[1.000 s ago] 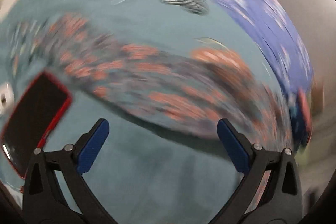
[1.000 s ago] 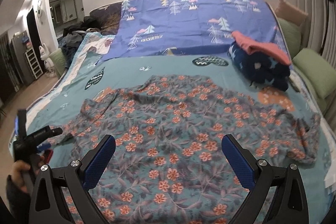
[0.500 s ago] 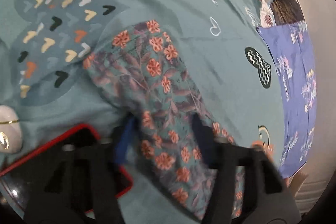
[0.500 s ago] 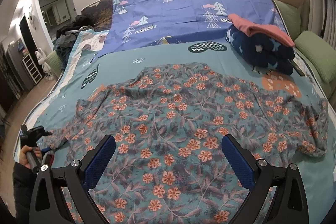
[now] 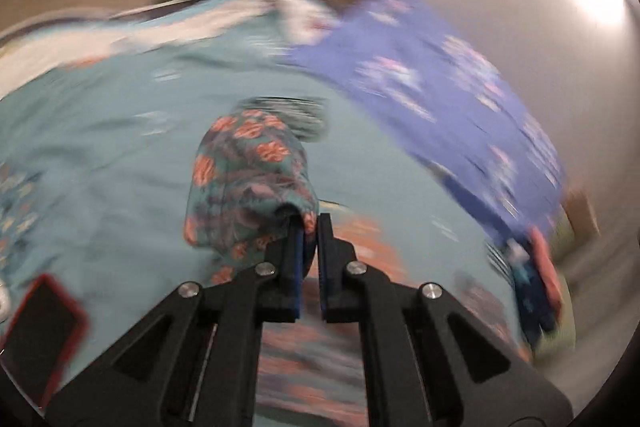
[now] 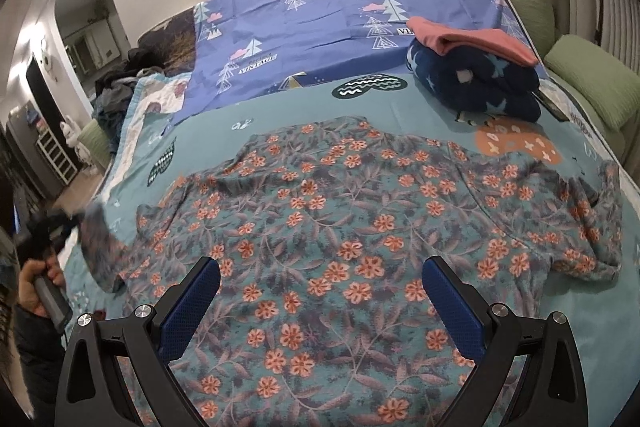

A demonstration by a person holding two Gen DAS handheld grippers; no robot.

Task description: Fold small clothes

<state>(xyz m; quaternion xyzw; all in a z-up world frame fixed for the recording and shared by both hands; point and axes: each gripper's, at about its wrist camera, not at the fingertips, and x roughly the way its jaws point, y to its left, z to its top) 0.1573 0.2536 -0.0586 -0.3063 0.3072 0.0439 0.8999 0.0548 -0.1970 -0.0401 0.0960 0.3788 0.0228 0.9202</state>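
A teal floral shirt [image 6: 360,227] with orange flowers lies spread flat on the bed. My left gripper [image 5: 308,227] is shut on the shirt's left sleeve [image 5: 248,187] and holds it lifted off the bed; the left wrist view is blurred by motion. In the right wrist view the lifted sleeve [image 6: 98,247] hangs at the far left beside the hand holding the left gripper [image 6: 70,223]. My right gripper [image 6: 320,287] is open and empty, hovering over the shirt's near hem.
A teal bedspread [image 6: 280,107] covers the bed, with a purple tree-print sheet [image 6: 340,7] at the back. A rolled navy star blanket [image 6: 476,79] with a pink garment [image 6: 472,39] on top sits at back right. A red-edged phone [image 5: 36,331] lies near the left.
My left gripper has shut on the left sleeve and lifted it up off the bed, swinging fast. My right gripper has stayed open and moved slightly closer over the shirt.
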